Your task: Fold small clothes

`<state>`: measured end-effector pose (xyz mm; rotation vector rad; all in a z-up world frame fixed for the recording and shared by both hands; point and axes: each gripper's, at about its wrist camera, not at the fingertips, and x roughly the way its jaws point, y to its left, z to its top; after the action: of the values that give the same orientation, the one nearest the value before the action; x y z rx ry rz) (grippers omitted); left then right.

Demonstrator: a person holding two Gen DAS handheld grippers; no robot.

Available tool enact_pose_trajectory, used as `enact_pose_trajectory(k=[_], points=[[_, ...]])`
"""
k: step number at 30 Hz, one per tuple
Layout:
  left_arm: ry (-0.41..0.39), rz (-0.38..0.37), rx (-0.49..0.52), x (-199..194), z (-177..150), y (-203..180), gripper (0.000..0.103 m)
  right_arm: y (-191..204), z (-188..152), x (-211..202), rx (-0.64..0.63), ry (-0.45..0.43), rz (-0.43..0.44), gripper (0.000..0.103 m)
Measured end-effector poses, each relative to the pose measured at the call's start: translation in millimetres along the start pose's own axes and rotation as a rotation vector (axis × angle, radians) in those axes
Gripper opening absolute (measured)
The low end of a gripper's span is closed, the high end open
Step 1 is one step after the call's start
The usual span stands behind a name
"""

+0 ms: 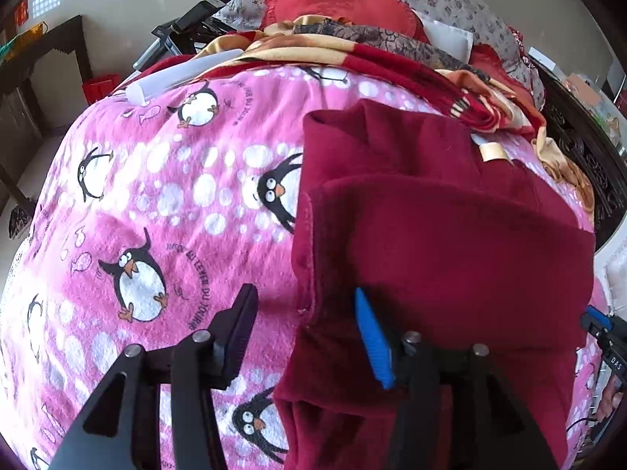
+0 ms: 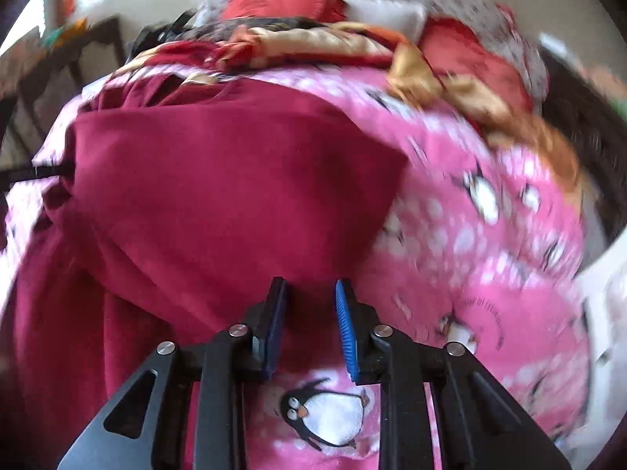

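A dark red fleece garment lies partly folded on a pink penguin-print blanket. My left gripper is open wide, its jaws straddling the garment's left edge with the blue pad over the cloth. In the right wrist view the same garment fills the left and middle. My right gripper is open with a small gap, at the garment's near right edge above the blanket. This view is blurred. The right gripper also shows at the far right of the left wrist view.
A heap of red and gold patterned cloth and a red cushion lie at the far end of the bed. A white tube rests at the blanket's far left. Dark carved furniture stands at the right.
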<state>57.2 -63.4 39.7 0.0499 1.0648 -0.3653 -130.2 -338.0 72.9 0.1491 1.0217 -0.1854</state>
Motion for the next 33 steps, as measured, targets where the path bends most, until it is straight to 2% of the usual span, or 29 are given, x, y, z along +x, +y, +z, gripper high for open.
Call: enact_pose_trajectory(k=[2,6,7,10,12,13,16,17,18,19,22,25,28,31,33], points=[[-0.015,-0.003,-0.016,-9.4,-0.8,3.0,0.054,-5.8,0.5,-7.6,0.025,-0.004,0.013,0.005],[-0.049,0.004,-0.003,-30.1,-10.2,3.6,0.054,-7.7,-6.7,-26.5,0.030,-0.030,-0.058,0.005],[-0.053,0.003,0.008,-34.9,-15.5,2.5,0.055,-10.4,-9.9,-31.8,0.061,-0.035,-0.045,0.005],[-0.047,0.005,0.029,-39.0,-27.7,-3.3,0.055,-14.2,-15.8,-42.4,0.164,-0.045,0.065,0.006],[-0.035,0.002,0.038,-38.6,-37.3,-8.0,0.055,-14.3,-15.3,-39.9,0.227,-0.041,0.136,0.012],[-0.023,0.002,0.043,-37.7,-43.4,-11.1,0.055,-13.1,-15.4,-36.9,0.245,-0.037,0.143,0.017],[0.001,-0.008,0.047,-36.8,-56.2,-16.9,0.055,-7.8,-16.6,-16.1,0.295,0.024,0.192,0.020],[0.009,-0.009,0.051,-36.3,-60.2,-18.8,0.055,-5.9,-18.0,-10.6,0.303,0.041,0.189,0.020],[0.019,-0.006,0.059,-35.7,-64.1,-20.1,0.055,-5.0,-19.4,-8.2,0.301,0.041,0.147,0.016],[0.025,0.003,0.065,-35.4,-68.0,-21.2,0.055,-5.5,-19.8,-9.0,0.294,0.034,0.124,0.001],[0.029,0.019,0.063,-36.5,-77.9,-20.2,0.055,-14.9,-22.7,-22.7,0.312,-0.017,0.112,0.000],[0.035,0.022,0.052,-36.5,-83.3,-19.0,0.055,-25.6,-28.2,-23.3,0.321,-0.027,-0.049,0.000],[0.021,0.023,0.048,-42.2,-86.2,-17.9,0.055,-39.6,-39.8,-23.9,0.405,0.004,0.056,0.000],[0.012,0.031,0.058,-48.5,-89.7,-18.2,0.055,-37.0,-49.5,-48.0,0.404,-0.035,0.081,0.000],[0.009,0.033,0.060,-52.0,-92.2,-17.3,0.056,-32.2,-55.7,-57.7,0.382,-0.016,0.097,0.006]])
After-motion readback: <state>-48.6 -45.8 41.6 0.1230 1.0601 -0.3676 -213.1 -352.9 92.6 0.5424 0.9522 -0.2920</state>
